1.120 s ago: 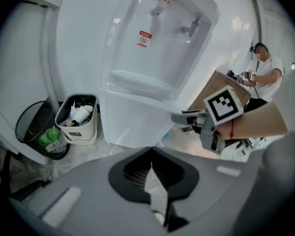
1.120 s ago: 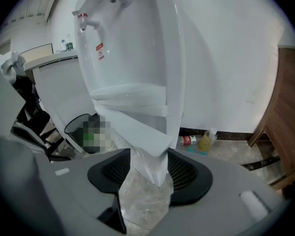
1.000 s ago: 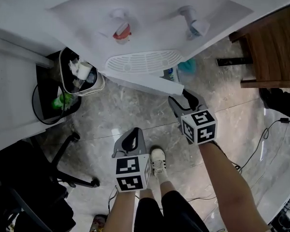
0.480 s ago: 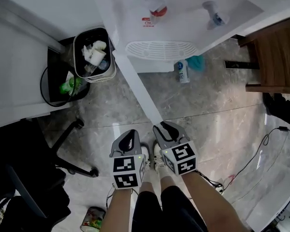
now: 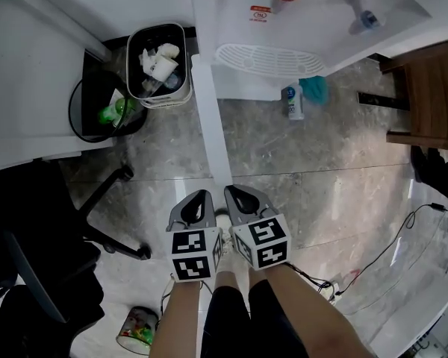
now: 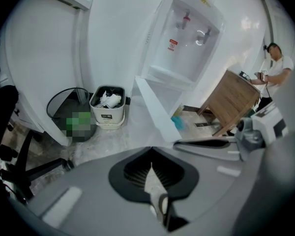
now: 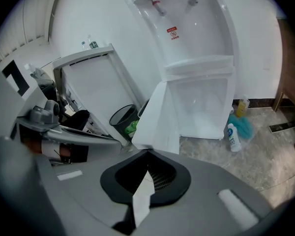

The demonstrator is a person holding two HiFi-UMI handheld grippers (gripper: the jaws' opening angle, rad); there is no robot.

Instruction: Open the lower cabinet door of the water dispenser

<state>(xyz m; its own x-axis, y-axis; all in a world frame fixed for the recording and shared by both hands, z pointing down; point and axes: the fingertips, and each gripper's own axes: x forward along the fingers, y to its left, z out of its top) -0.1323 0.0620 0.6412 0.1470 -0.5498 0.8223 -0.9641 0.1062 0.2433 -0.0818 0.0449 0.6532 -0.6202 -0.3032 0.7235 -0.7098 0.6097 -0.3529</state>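
The white water dispenser (image 5: 284,21) stands at the top of the head view. Its lower cabinet door (image 5: 209,125) is swung wide open and shows edge-on as a narrow white strip running toward me. The open cabinet (image 7: 201,107) looks white and bare inside. My left gripper (image 5: 201,197) and right gripper (image 5: 235,192) hang side by side over the floor, just short of the door's free edge. Both are shut with nothing between the jaws. The door (image 7: 160,117) ends just ahead of the right gripper (image 7: 147,152). It lies a little further ahead (image 6: 155,114) of the left gripper (image 6: 150,151).
A white bin of rubbish (image 5: 158,66) and a black wire bin (image 5: 104,114) stand left of the door. A bottle (image 5: 292,101) and teal cloth (image 5: 313,89) lie by the dispenser. There is an office chair (image 5: 45,252) at left, wooden furniture (image 5: 429,88) and cables (image 5: 388,245) at right.
The door has swung from nearly shut to wide open. The right gripper moved back and left from the door's edge to beside the left gripper. Its jaws have closed.
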